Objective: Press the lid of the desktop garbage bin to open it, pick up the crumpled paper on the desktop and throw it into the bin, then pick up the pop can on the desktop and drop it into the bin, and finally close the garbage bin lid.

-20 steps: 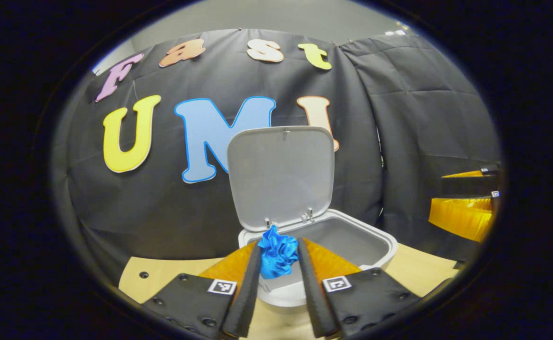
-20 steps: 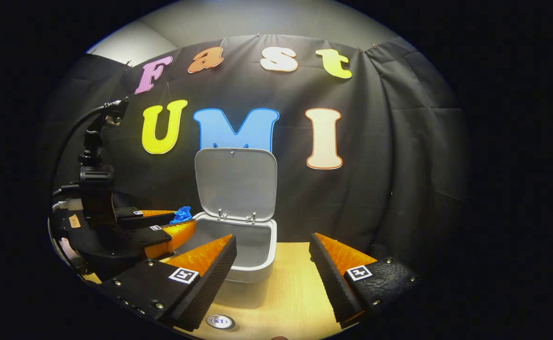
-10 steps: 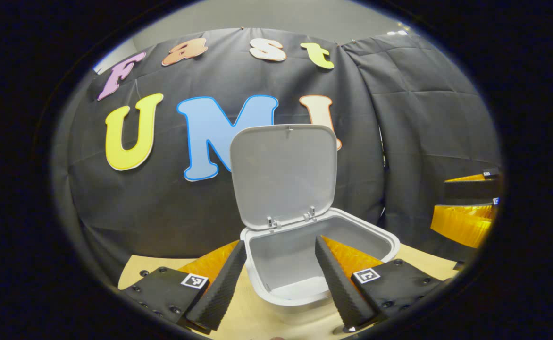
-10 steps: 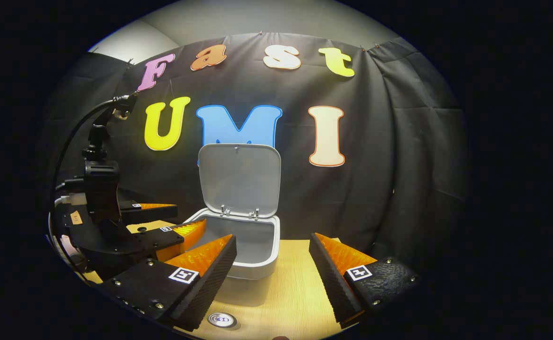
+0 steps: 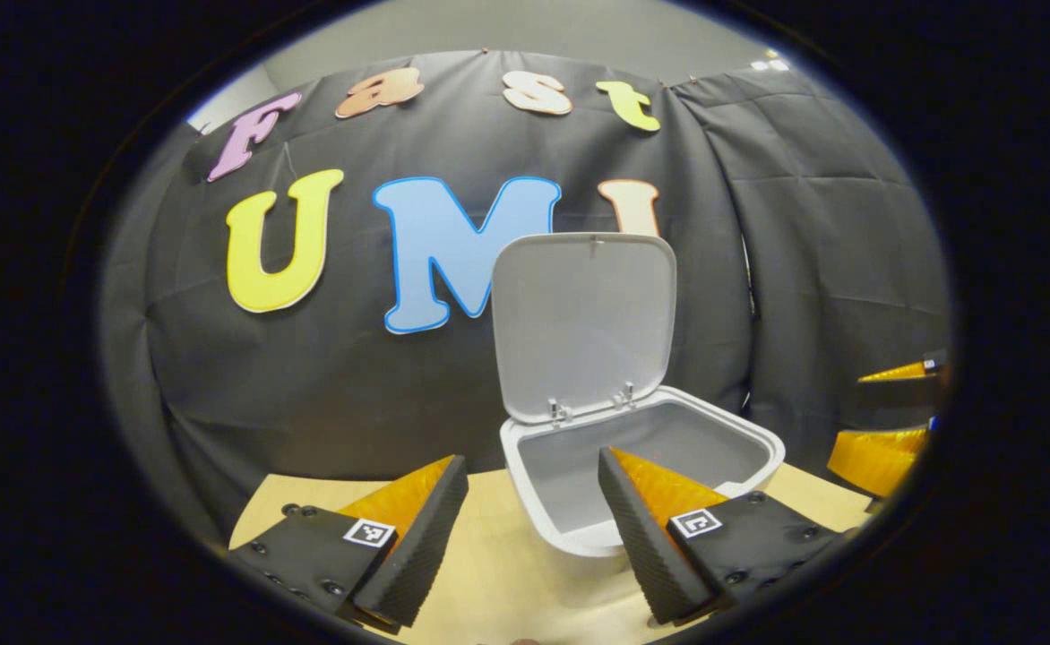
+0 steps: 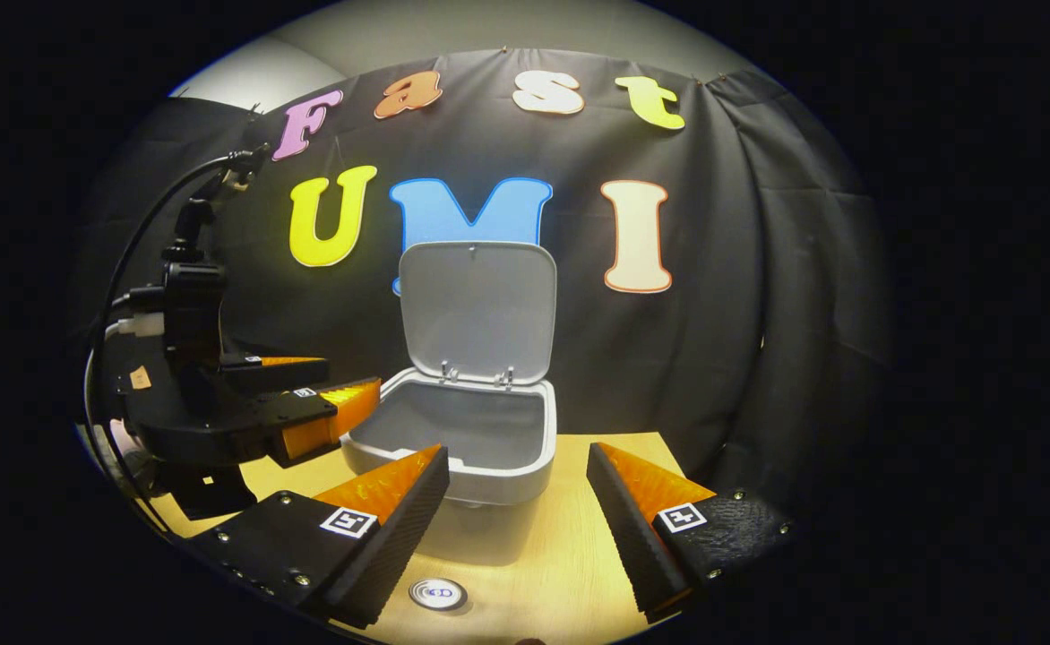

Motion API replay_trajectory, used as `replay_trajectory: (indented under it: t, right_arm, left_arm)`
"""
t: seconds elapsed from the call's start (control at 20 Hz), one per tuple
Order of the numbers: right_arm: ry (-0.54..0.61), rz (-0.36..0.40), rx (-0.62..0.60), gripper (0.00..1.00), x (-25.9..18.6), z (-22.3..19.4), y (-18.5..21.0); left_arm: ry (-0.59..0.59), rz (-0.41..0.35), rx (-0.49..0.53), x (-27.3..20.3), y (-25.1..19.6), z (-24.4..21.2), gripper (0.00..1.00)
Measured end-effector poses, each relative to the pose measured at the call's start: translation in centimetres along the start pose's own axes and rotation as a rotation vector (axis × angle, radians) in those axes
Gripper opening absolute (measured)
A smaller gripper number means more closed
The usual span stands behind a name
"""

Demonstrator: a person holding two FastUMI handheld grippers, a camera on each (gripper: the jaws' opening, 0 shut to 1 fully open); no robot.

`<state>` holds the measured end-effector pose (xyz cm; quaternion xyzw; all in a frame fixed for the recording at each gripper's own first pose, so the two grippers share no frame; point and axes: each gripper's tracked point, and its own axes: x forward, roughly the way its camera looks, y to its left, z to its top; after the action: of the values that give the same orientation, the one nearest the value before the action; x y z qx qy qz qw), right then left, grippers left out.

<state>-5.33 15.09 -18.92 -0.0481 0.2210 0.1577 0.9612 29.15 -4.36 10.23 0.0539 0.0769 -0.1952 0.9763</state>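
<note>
Garbage bin (image 6: 462, 452): a small pale grey plastic tub with rounded corners sits on the wooden worktop (image 6: 543, 555), near the black cloth wall. It looks light and rigid, so a careless nudge would probably slide it. Its lid (image 6: 477, 309) stands upright on two small hinges at the back rim, a thin flat panel that likely swings easily. To close it, I would push at the top edge, away from the hinges. The inside wall visible from here is plain grey; the bottom is hidden, so I cannot tell what lies in it.

In the right gripper view, the left hand-held gripper (image 6: 328, 394) hovers beside the bin's left rim, apart from it, fingers spread and holding nothing. The right hand-held gripper (image 6: 516, 520) hangs in front of the bin, also spread wide and empty.

A small round metal disc (image 6: 438, 592) lies on the worktop between its fingers; whether this is the pop can's top I cannot tell.
</note>
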Motion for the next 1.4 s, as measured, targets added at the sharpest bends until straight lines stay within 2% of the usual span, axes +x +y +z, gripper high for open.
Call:
replay_trajectory:
  t: [0.45,0.5,0.65,0.75,0.8,0.95,1.0,1.05,1.1,1.2,1.3,1.35,1.4]
  right_arm:
    - [0.188,0.116,0.016,0.99,0.6,-8.7,3.8]
    - [0.218,0.134,0.015,0.99,0.7,-10.0,4.4]
    - [0.301,0.185,0.016,0.99,0.7,-13.9,6.2]
    - [0.346,0.209,0.015,0.99,0.7,-15.9,6.8]
    - [0.367,0.218,0.017,0.99,0.7,-16.8,7.1]
    - [0.409,0.233,0.022,0.99,1.3,-18.0,7.3]
    - [0.423,0.235,0.02,0.99,1.3,-18.4,7.4]
    - [0.438,0.238,0.019,0.99,1.5,-19.1,7.5]
    - [0.453,0.241,0.018,0.99,1.7,-19.9,7.8]
    - [0.48,0.247,0.016,0.99,2.1,-21.0,8.2]
    - [0.509,0.253,0.009,0.99,2.3,-22.6,8.2]
    - [0.522,0.259,0.006,0.99,2.4,-23.2,8.3]
    - [0.533,0.263,0.0,0.99,2.5,-23.6,8.4]
  left_arm:
    - [0.01,0.057,-0.02,-1.6,2.4,-0.5,1.0]
    - [0.01,0.063,-0.021,-1.7,2.7,-0.5,0.96]
    - [0.013,0.079,-0.022,-2.1,3.4,-0.7,1.0]
    - [0.016,0.091,-0.024,-2.5,3.9,-0.9,0.96]
    - [0.018,0.097,-0.027,-2.5,4.2,-1.0,1.0]
    - [0.025,0.114,-0.039,-3.0,4.9,-1.5,1.0]
    - [0.029,0.118,-0.043,-3.0,5.1,-1.7,0.96]
    - [0.034,0.122,-0.048,-3.1,5.2,-1.9,1.0]
    - [0.038,0.125,-0.053,-3.3,5.4,-2.1,1.0]
    - [0.045,0.13,-0.061,-3.4,5.5,-2.5,0.9]
    - [0.05,0.134,-0.068,-3.5,5.7,-2.7,0.9]
    - [0.051,0.135,-0.07,-3.5,5.9,-2.8,1.0]
    - [0.05,0.135,-0.071,-3.3,6.1,-2.9,1.0]
